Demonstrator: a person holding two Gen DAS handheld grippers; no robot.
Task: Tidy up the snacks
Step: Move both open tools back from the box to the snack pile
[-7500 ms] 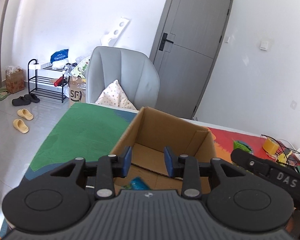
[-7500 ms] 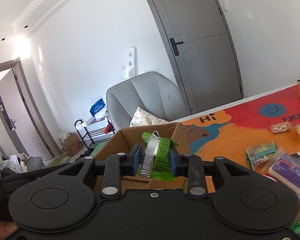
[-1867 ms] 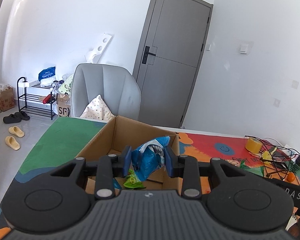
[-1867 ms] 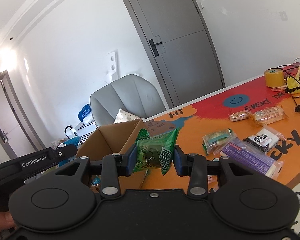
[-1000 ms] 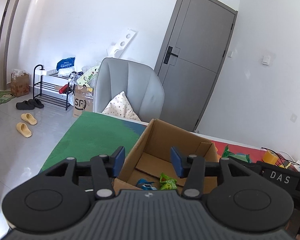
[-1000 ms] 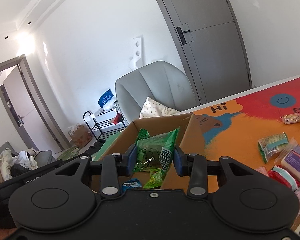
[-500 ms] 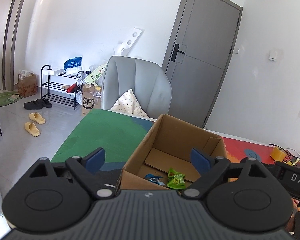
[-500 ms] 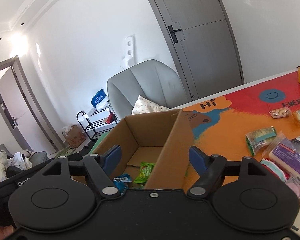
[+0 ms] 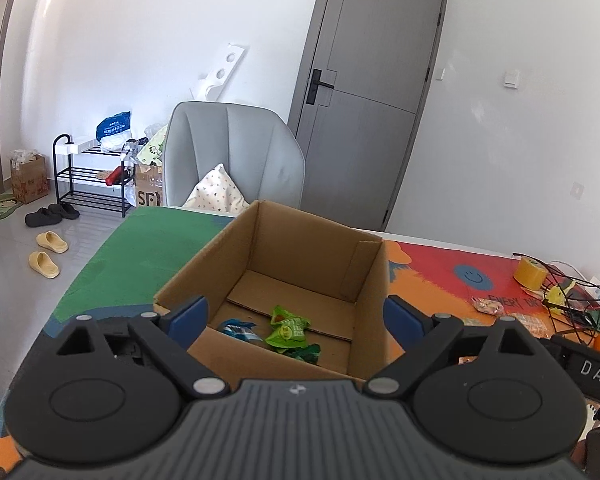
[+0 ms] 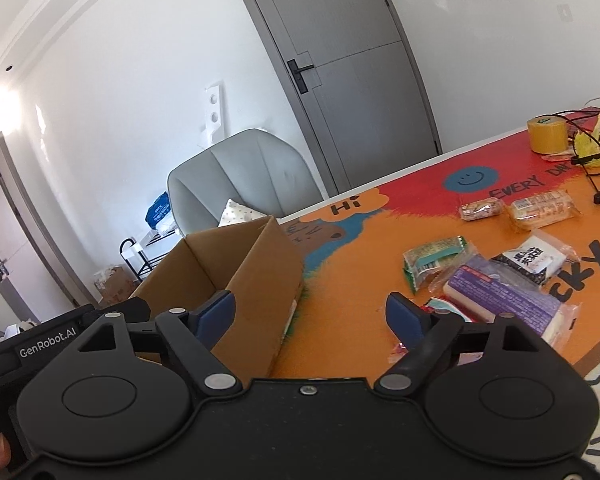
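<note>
Brown corrugated cardboard forms the open box [image 9: 300, 256] that is set on the table, toward the green end of the mat, and loose snacks are seen on its floor: a green packet [image 9: 288, 326], a blue packet [image 9: 236, 328] beside it and a darker green wrapper [image 9: 306, 352] nearer the front wall. In the right wrist view the same box [image 10: 260, 272] is seen from its side, and further snacks are spread well apart from it on the orange part of the mat [image 10: 352, 264]: a purple packet [image 10: 504, 300], a green-edged packet [image 10: 436, 260], a black-and-white packet [image 10: 534, 258] and two clear-wrapped biscuit packs [image 10: 540, 208] nearer the red area. A roll of yellow tape [image 10: 548, 134] and a tangle of black cables [image 10: 596, 160] are placed at the far end of the table. Beyond the table a grey armchair [image 9: 236, 152] with a dotted cushion [image 9: 216, 194] is seen, with a grey door [image 9: 368, 92] in the white wall, a black shoe rack [image 9: 92, 176] and yellow slippers [image 9: 46, 252] on the tiled floor. The left gripper [image 9: 296, 316] is held just above the near wall of the box, angled downward, its jaws spread wide with nothing gripped. The right gripper [image 10: 312, 316] is held beside the box's outer corner, also tilted downward; its jaws are opening and nothing is held between them.
</note>
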